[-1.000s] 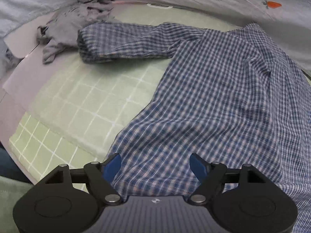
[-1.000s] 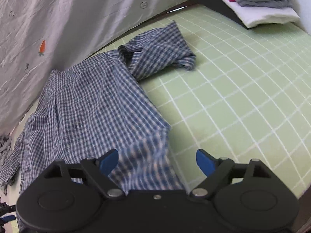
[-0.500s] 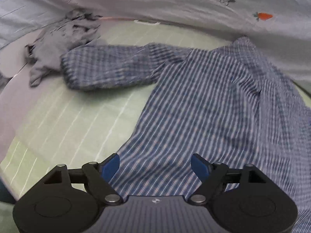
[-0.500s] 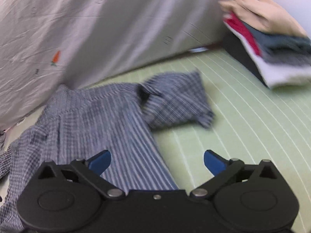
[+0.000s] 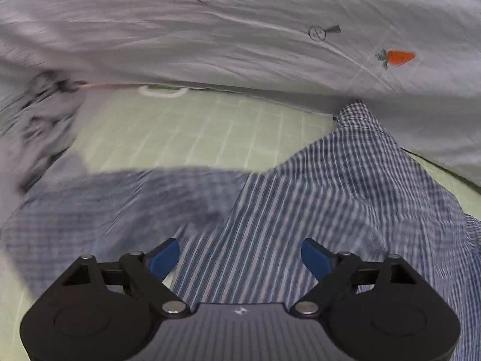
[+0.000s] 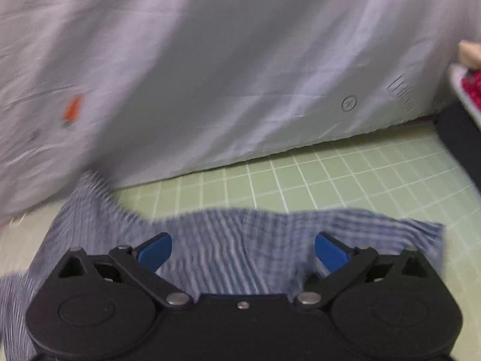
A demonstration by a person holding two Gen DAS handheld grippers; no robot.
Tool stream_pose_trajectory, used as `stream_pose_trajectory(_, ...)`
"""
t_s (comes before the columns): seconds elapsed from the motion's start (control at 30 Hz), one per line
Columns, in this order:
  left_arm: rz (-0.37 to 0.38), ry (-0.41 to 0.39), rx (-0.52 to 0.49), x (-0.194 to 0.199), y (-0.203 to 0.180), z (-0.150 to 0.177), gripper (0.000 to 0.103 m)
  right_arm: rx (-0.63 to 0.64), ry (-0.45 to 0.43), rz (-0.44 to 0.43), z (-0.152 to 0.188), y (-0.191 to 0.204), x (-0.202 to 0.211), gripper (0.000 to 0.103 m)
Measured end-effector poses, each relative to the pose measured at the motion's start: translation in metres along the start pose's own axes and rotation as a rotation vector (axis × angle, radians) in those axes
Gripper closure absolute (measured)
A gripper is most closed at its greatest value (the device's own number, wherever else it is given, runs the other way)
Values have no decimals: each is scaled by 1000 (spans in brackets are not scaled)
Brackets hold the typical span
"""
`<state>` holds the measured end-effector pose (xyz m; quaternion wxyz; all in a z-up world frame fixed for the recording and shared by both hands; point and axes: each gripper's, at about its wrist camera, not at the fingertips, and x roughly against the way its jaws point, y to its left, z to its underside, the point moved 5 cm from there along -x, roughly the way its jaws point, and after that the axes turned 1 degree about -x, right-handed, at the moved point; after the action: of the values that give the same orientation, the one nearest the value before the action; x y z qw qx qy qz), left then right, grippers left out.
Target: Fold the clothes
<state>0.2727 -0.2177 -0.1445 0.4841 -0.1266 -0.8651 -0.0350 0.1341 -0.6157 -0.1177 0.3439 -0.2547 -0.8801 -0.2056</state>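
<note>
Looking forward from the left wrist camera, the left gripper (image 5: pixel 240 257) fills the bottom of the view, its two blue-tipped jaws spread wide apart with nothing held between them. Directly under and ahead of the jaws lies the blue checked shirt (image 5: pixel 345 198), spread over a pale green mat (image 5: pixel 192 132) marked with a white grid. One sleeve (image 5: pixel 105 210) stretches away to the left, blurred. The shirt's far edge rises to a point against a wrinkled white sheet (image 5: pixel 210 36) that stands like a backdrop behind the mat. The sheet carries a small orange carrot print (image 5: pixel 398 57). At the left edge, a crumpled grey garment (image 5: pixel 36 120) sits on the mat, too blurred to make out further.

From the right wrist camera, the right gripper (image 6: pixel 243 249) is likewise at the bottom, jaws wide apart and holding nothing. The checked shirt lies just beneath and in front of them, running across the frame in a rumpled band, its cloth blurred. Beyond it, the green grid mat reaches the same white sheet. At the far right edge, a dark box-like shape (image 6: pixel 460 147) stands on the mat with a stack of clothes (image 6: pixel 470 87) on top, of which red and pale fabric show; whether it is a container is not clear.
</note>
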Motion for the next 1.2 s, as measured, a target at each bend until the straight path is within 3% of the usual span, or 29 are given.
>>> stream_pose_trajectory(0.1,6,12,-84,-36,-17,-28,15,-67,72,10,-14,-2,-51,4)
stream_pose_trajectory(0.2,16,20,-146,-71,-32,-48,15,-139,158,25,-11,-1,-85,15)
stream_pose_trajectory(0.3,64,24,-186,-102,-52,-64,15,-167,190,9,0,7,-96,20)
stream_pose_trajectory(0.33,84,26,-197,-110,-58,-67,15,-167,197,13,4,9,-98,26)
stream_pose_trajectory(0.4,111,31,-218,-126,-69,-71,16,-99,178,41,8,17,-97,47)
stream_pose_trajectory(0.47,124,34,-235,-136,-78,-71,21,-17,164,76,9,23,-95,94)
stream_pose_trajectory(0.5,132,32,-243,-139,-81,-70,27,-8,156,75,11,23,-92,103)
stream_pose_trajectory(0.6,134,1,-269,-140,-87,-67,37,9,129,74,14,20,-82,103)
stream_pose_trajectory(0.7,158,0,-271,-140,-87,-66,39,-18,102,64,11,12,-73,102)
stream_pose_trajectory(0.73,161,-2,-266,-140,-87,-67,39,-61,99,55,9,7,-71,96)
stream_pose_trajectory(0.8,166,-7,-256,-141,-86,-69,38,-134,106,59,3,2,-75,66)
stream_pose_trajectory(0.83,168,-9,-252,-141,-87,-70,38,-170,110,61,-1,0,-77,47)
stream_pose_trajectory(0.9,164,-13,-249,-143,-90,-72,37,-176,106,59,-8,10,-87,47)
stream_pose_trajectory(1.03,156,-21,-245,-147,-97,-75,32,-146,121,74,-13,32,-108,29)
stream_pose_trajectory(1.1,164,-29,-237,-149,-100,-76,33,-98,135,96,-9,41,-116,29)
stream_pose_trajectory(1.17,185,-43,-236,-148,-104,-77,44,-49,149,119,-5,51,-124,29)
stream_pose_trajectory(1.2,197,-51,-237,-147,-106,-77,67,-25,155,130,-2,56,-128,35)
